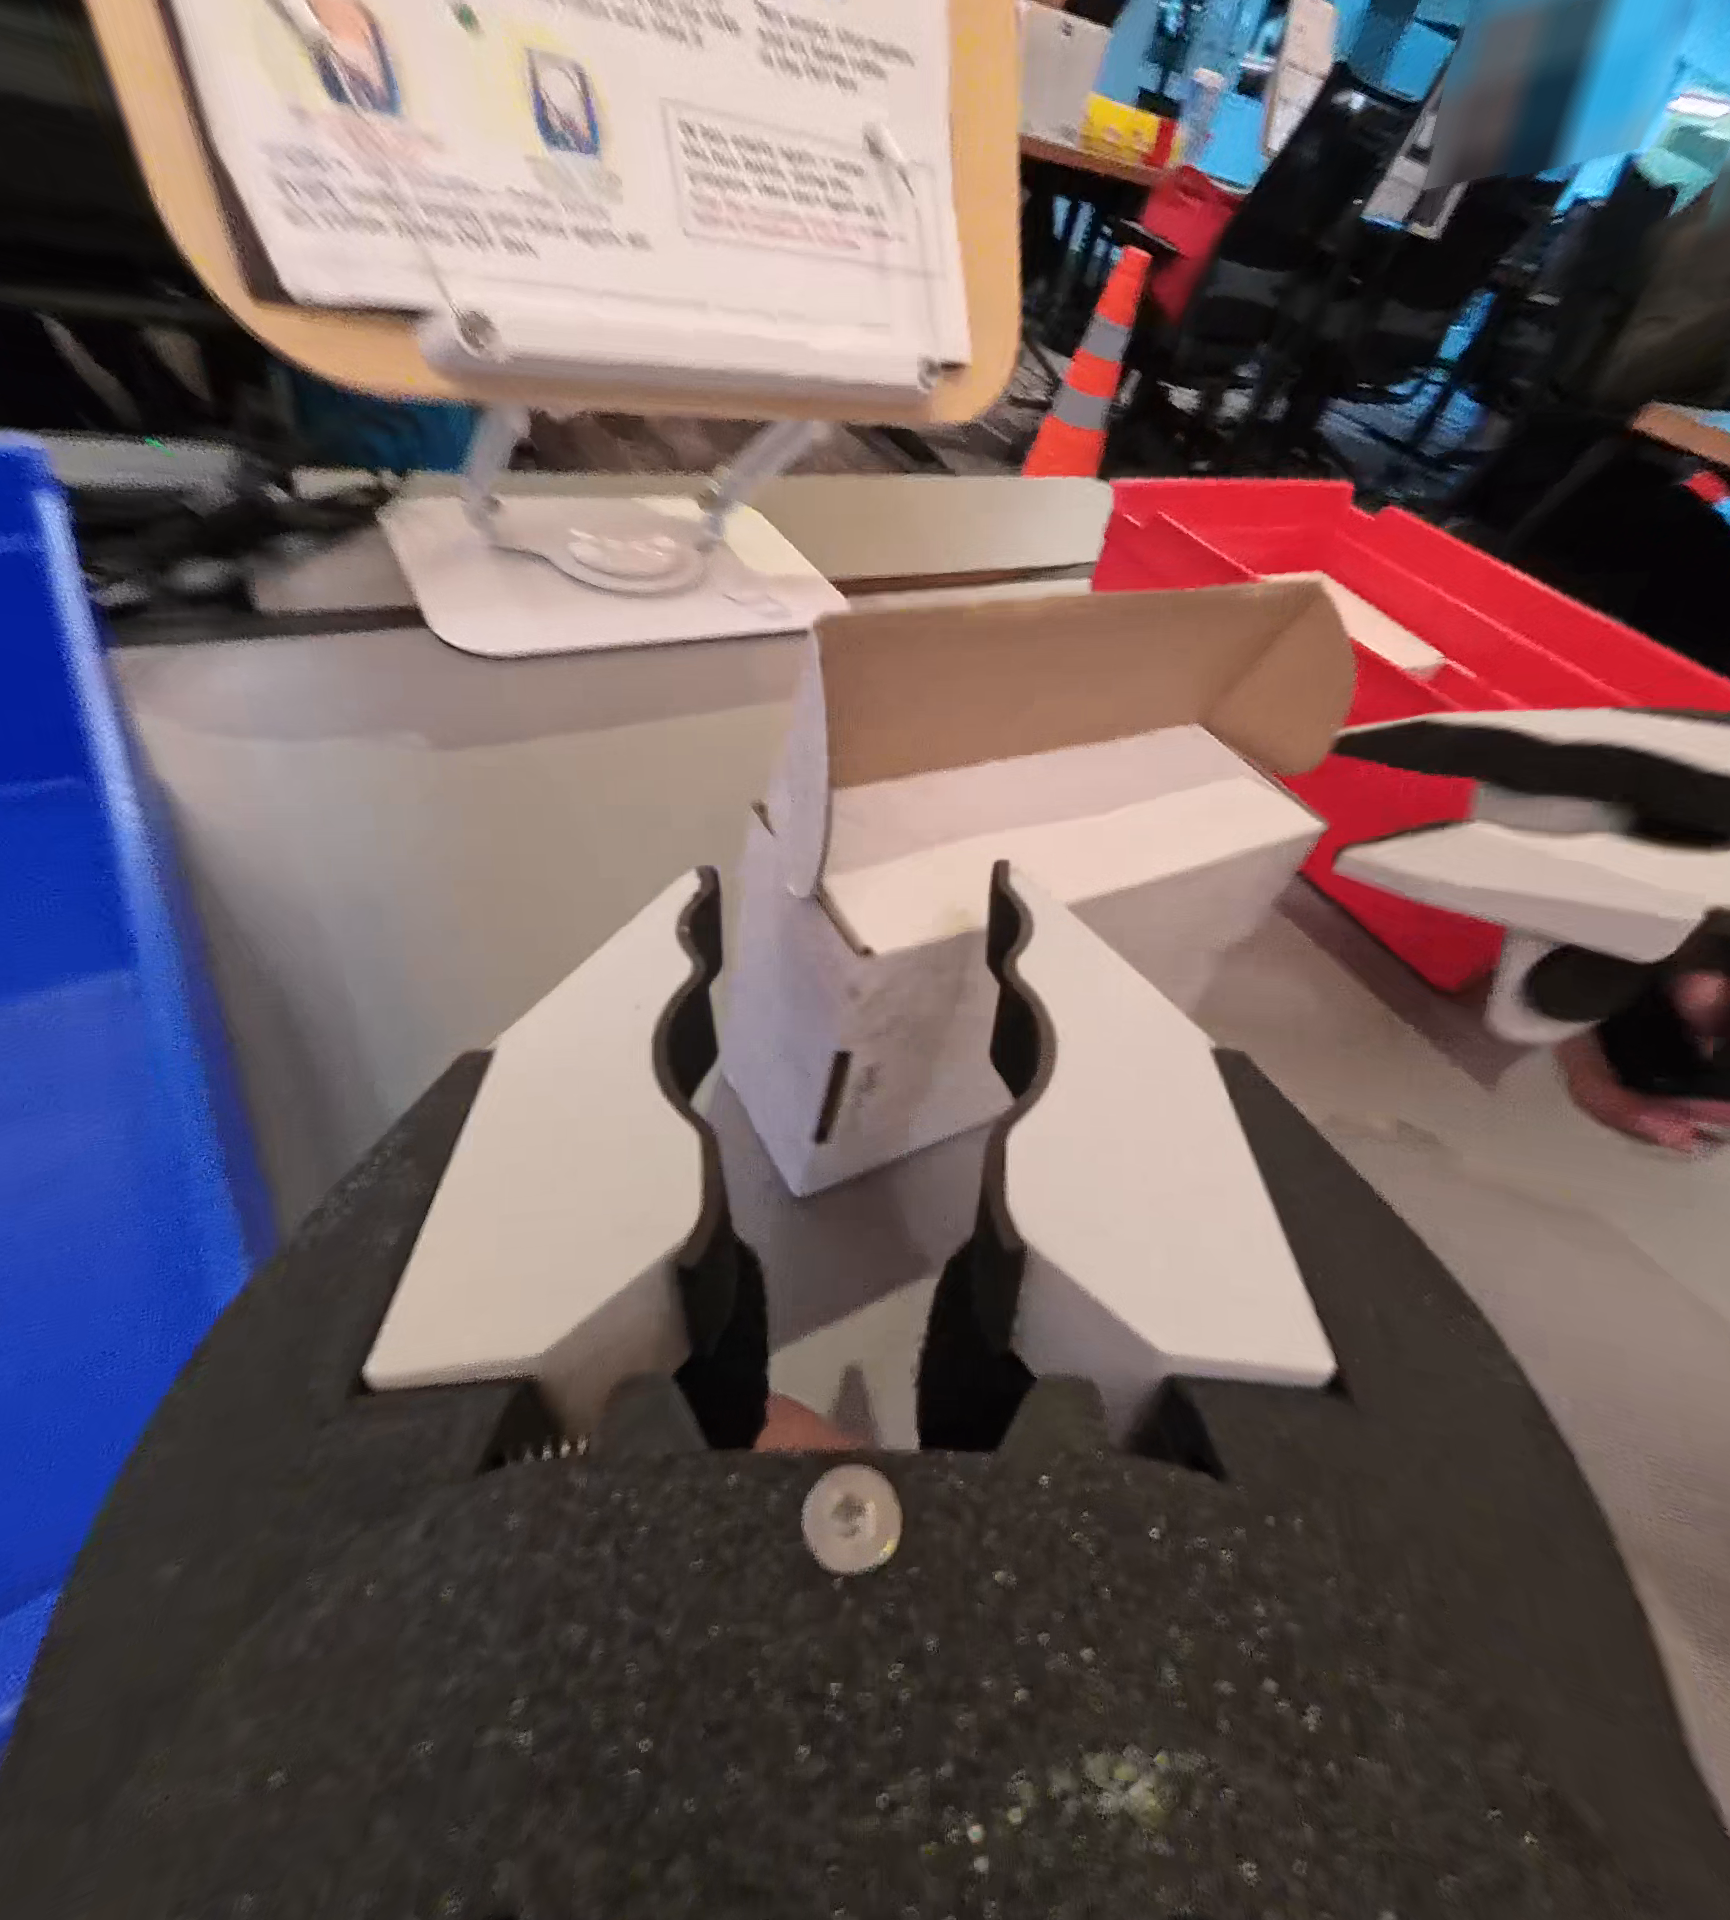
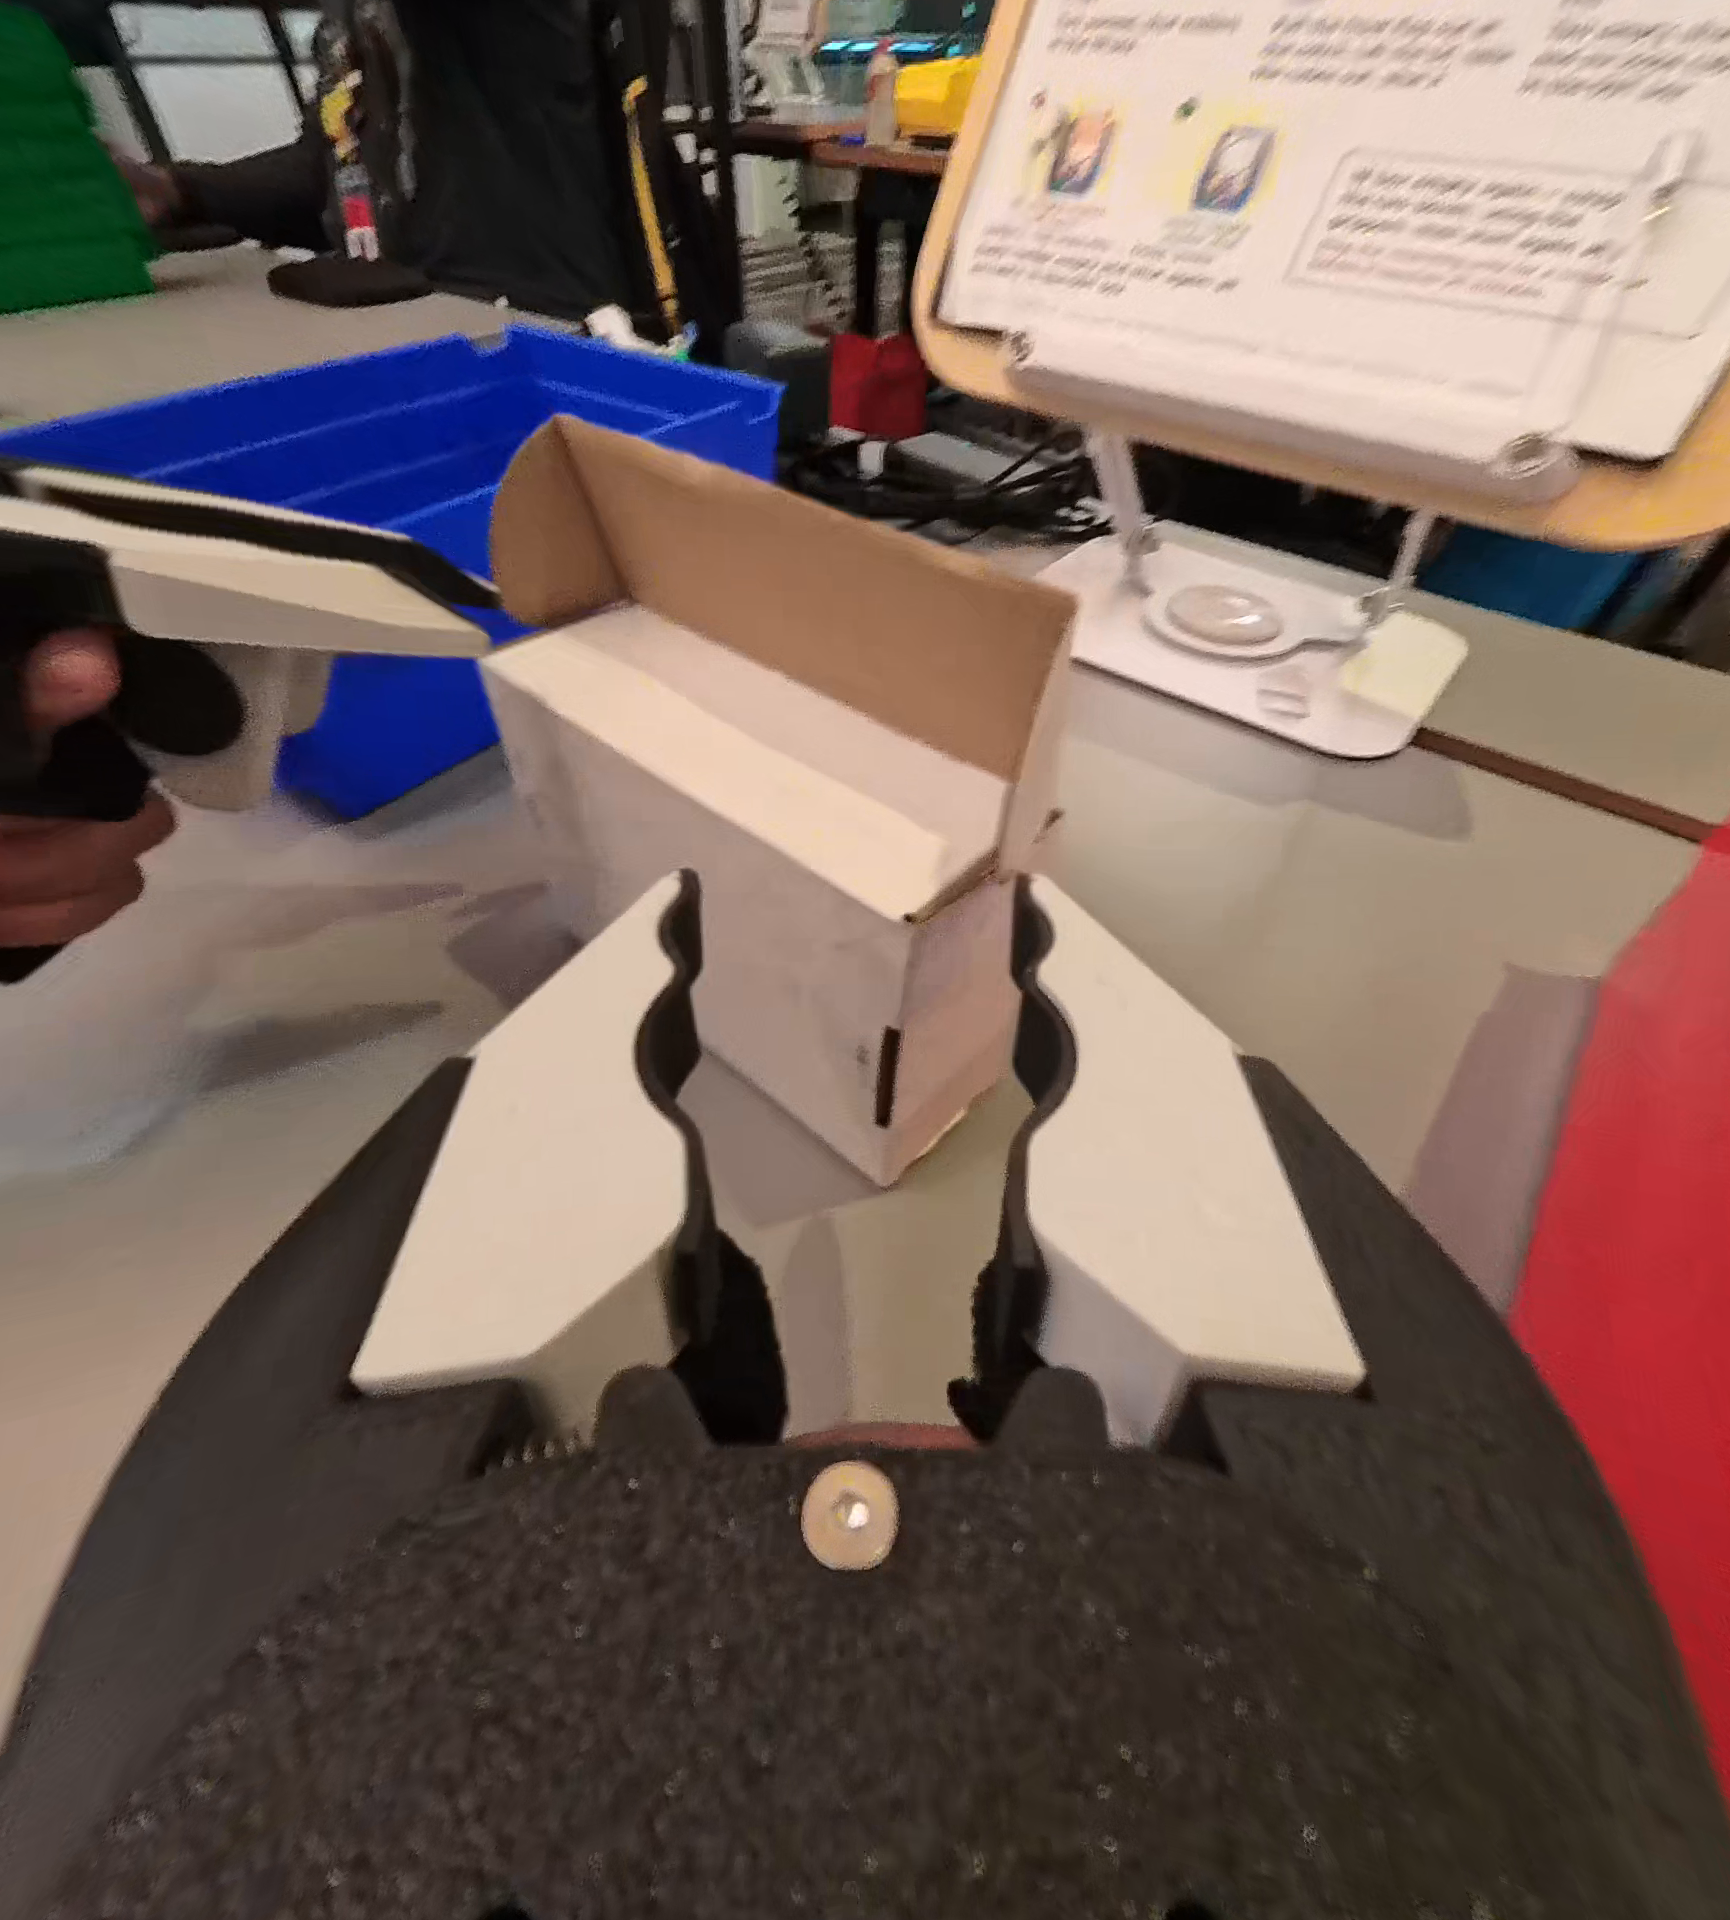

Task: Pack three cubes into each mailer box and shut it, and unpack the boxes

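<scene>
A white mailer box [image 1: 871, 1049] lies on the grey table [image 1: 373, 831], its lid [image 1: 1048, 675] half raised and showing its brown inside. My left gripper [image 1: 856, 883] is open, its fingertips on either side of the box's near end. My right gripper [image 2: 856, 894] is open at the opposite end of the box [image 2: 819, 997], under the raised lid [image 2: 788, 592]. Each gripper also shows in the other's view: the right one [image 1: 1344, 805] by the lid's far flap, the left one [image 2: 487, 618] by the lid's left flap. The box's inside is hidden; no cubes show.
A blue bin [image 1: 9, 935] stands at the left, also in the right wrist view [image 2: 373, 436]. A red bin [image 1: 1360, 582] stands at the right [image 2: 1692, 1143]. A stand with an instruction sheet [image 1: 580, 208] is behind the box. An orange cone [image 1: 1100, 364] is beyond the table.
</scene>
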{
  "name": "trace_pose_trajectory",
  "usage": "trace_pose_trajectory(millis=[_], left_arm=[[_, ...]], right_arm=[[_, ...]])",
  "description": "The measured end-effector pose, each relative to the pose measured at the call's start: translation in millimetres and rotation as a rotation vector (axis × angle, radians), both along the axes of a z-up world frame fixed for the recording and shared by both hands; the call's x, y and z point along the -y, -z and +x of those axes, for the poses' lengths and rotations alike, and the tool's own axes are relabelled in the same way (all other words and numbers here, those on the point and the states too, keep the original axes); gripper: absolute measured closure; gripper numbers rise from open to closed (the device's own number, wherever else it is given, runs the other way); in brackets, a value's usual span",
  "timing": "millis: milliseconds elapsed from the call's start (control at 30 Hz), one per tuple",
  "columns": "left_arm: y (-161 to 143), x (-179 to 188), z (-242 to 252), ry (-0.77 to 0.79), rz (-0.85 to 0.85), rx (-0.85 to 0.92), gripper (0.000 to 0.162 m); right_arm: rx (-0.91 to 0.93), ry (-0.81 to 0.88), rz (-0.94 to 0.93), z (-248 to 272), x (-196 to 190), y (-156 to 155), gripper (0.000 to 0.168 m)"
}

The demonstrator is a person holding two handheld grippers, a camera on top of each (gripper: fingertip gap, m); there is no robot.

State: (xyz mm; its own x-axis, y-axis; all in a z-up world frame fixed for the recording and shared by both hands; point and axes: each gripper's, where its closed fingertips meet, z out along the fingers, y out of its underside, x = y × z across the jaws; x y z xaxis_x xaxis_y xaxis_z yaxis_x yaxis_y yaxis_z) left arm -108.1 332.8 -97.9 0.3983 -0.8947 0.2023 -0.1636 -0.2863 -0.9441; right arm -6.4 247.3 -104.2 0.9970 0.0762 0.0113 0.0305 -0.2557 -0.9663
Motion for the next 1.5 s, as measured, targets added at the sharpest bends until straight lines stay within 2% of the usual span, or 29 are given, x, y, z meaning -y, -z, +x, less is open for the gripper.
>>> trace_pose_trajectory(millis=[33, 133, 233, 367, 433, 567, 767, 1167, 1400, 1433, 1500], left_arm=[[-4, -3, -2, -0.023, 0.038, -0.01, 0.117], [-7, -8, 2, -0.054, 0.117, -0.078, 0.121], [-5, -11, 8, -0.07, 0.091, -0.128, 0.129], [-8, -11, 13, -0.071, 0.033, -0.148, 0.16], [-7, -14, 12, -0.084, 0.01, -0.189, 0.162], [-8, -16, 11, -0.09, -0.036, -0.253, 0.162], [-9, -6, 14, -0.073, -0.15, -0.303, 0.159], [1, 10, 8, -0.071, -0.083, -0.289, 0.159], [4, 17, 8, -0.037, -0.063, -0.218, 0.157], [4, 18, 8, -0.025, -0.056, -0.206, 0.155], [6, 21, 6, 0.002, -0.063, -0.184, 0.136]], right_arm=[[0.013, 0.036, 0.013, 7, 1, -6, 0.118], [0.058, 0.159, 0.023, 29, -1, -15, 0.125], [0.013, 0.204, -0.041, 34, -6, -6, 0.132], [-0.035, 0.234, -0.07, 32, -9, -2, 0.153], [-0.076, 0.256, -0.107, 31, -7, -5, 0.165], [-0.128, 0.296, -0.161, 30, -7, -13, 0.166], [-0.235, 0.354, -0.278, 23, -5, -6, 0.164], [-0.218, 0.364, -0.3, 24, 4, 6, 0.166], [-0.22, 0.354, -0.278, 26, 4, 7, 0.164], [-0.218, 0.344, -0.273, 26, 4, 7, 0.164], [-0.213, 0.305, -0.264, 24, 5, 7, 0.162]])
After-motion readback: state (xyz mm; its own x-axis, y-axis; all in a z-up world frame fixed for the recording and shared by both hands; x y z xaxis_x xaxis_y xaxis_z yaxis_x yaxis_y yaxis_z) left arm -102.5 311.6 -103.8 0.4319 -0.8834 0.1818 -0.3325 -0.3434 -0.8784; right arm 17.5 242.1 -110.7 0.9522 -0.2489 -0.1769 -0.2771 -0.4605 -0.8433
